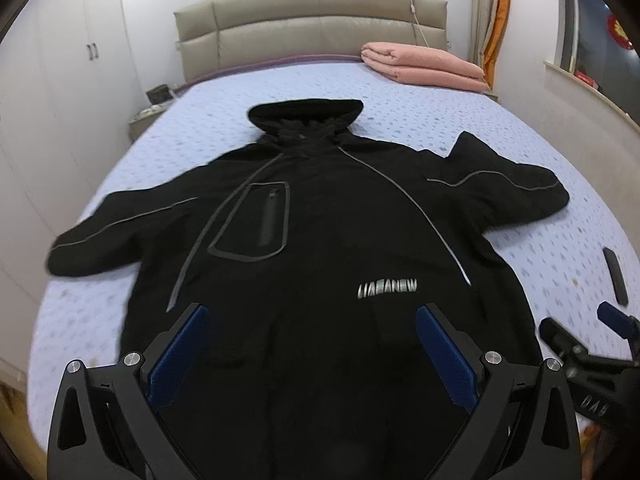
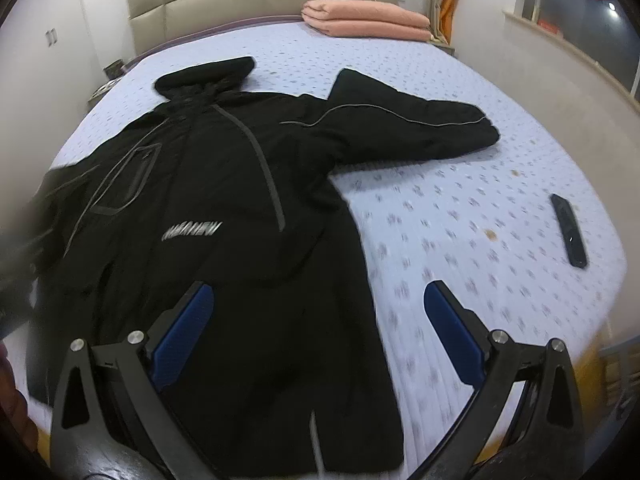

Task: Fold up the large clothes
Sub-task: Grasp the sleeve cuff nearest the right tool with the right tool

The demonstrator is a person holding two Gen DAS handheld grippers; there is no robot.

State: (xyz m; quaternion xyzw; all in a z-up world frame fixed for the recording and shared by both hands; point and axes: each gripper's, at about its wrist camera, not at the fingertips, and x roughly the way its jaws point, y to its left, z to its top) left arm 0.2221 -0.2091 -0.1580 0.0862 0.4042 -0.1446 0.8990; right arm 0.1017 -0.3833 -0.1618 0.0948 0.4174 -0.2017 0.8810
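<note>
Black hooded jacket [image 1: 320, 248] lay spread face-up on the lavender-printed bed [image 1: 420, 104], hood [image 1: 304, 114] toward the far headboard [image 1: 312, 24], hem at the near edge under both tools. Going left to right: the left sleeve [image 1: 120, 228] lay stretched out flat toward the left edge of the bed; next a grey-outlined chest pocket [image 1: 256, 220]; then pale chest lettering [image 1: 387, 289] right of centre; then the right sleeve [image 2: 408, 128], angled outward with its shoulder fabric peaked up rather than flat. Left gripper [image 1: 312, 320] hovered above the lower middle of the jacket body, jaws spread wide, nothing between them. Right gripper [image 2: 320, 300] hovered above the jacket's right side edge, jaws likewise wide apart and empty, one finger over black cloth and the other over bare sheet. A dark remote-like object [image 2: 568, 230] lay on the sheet well to the right, apart from the jacket; a folded pink blanket [image 1: 424, 66] sat at the far right by the headboard. Judgement: folding had not begun; this looked like the approach before a first grasp. The next move probably called for each tool to close on a sleeve or side edge, catching the thick fabric fully, then carrying it inward across the chest. The rumpled right shoulder might need flattening first.
</note>
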